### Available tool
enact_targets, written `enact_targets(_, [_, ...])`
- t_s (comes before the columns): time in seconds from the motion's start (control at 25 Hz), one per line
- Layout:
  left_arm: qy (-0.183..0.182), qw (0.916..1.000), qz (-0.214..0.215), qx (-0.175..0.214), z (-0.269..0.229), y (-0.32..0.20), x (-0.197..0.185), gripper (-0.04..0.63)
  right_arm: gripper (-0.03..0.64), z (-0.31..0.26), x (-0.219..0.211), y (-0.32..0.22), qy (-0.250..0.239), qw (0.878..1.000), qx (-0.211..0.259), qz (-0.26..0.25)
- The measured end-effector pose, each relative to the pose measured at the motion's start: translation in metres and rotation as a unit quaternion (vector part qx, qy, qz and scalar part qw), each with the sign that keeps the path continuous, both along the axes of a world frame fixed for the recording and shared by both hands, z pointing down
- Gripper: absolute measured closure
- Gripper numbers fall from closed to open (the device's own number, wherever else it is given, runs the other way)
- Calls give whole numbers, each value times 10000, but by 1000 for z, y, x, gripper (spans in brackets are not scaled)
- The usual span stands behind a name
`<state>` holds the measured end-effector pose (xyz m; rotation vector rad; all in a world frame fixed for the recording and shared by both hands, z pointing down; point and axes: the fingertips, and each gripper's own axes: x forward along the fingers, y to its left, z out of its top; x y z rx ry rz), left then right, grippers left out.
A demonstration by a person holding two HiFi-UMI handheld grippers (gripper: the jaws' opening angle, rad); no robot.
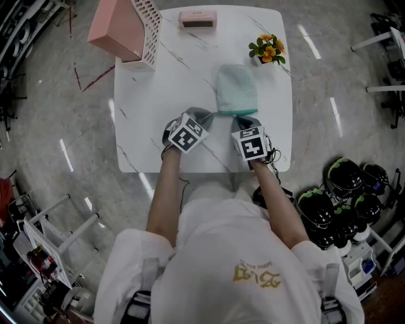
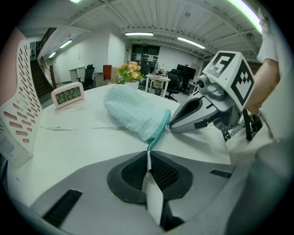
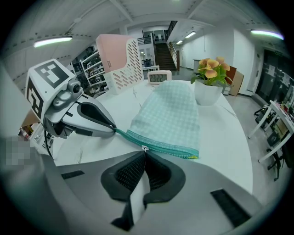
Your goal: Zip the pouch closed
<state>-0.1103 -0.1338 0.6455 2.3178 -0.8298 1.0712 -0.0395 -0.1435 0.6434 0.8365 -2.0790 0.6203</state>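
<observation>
The pale green checked pouch lies flat at the middle of the white table, its teal zipper edge turned toward the table's near side. Both tongs meet that edge just inside the table's near half. The left gripper has its jaws pressed together on the thin tail of zipper tape at the pouch's left corner. The right gripper is pinched down too, on the small metal zipper pull, which sits partway along the teal band. Farther back on the table stand three other things: a pink clock at the far edge, a potted flower at the far right corner and a pink perforated organizer at the far left corner.
</observation>
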Motion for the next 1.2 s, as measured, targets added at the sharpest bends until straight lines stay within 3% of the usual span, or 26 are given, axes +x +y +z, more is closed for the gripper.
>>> enact_targets(0.8, [-122,9995,-291,29,0,1,-11,561,600,7,44,-12,220,9995,96,199])
enact_targets(1.2, [-208,9983,-503,187,1,5,-17,557,598,5,46,-14,195,9994,153,257])
